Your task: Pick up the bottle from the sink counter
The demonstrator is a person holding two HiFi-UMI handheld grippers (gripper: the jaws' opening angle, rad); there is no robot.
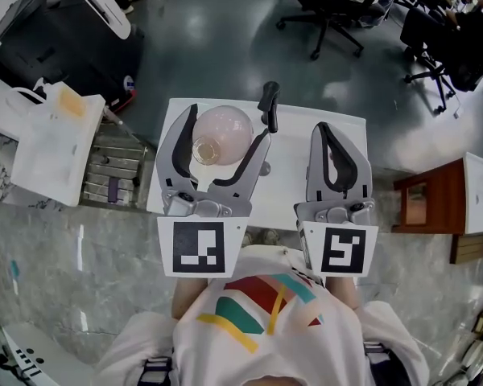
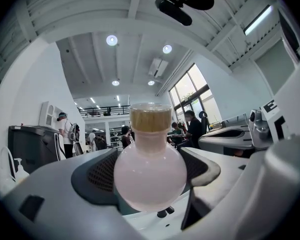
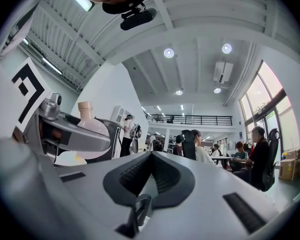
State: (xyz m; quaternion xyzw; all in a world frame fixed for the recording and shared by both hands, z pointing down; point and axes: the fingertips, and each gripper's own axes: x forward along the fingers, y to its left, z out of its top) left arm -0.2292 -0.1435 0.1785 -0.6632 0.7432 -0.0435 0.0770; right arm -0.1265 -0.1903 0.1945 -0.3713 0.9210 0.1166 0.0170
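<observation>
Our left tongs grip the round pink bottle by its belly, with its tan neck rising between them, over the white tabletop. Just to their right, our right tongs are closed together on nothing.

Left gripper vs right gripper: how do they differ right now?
The left gripper has its jaws apart; the right gripper has them together. The left gripper grips the round pink bottle by its belly; the right gripper holds nothing. Both share the same grey two-jaw build.
</observation>
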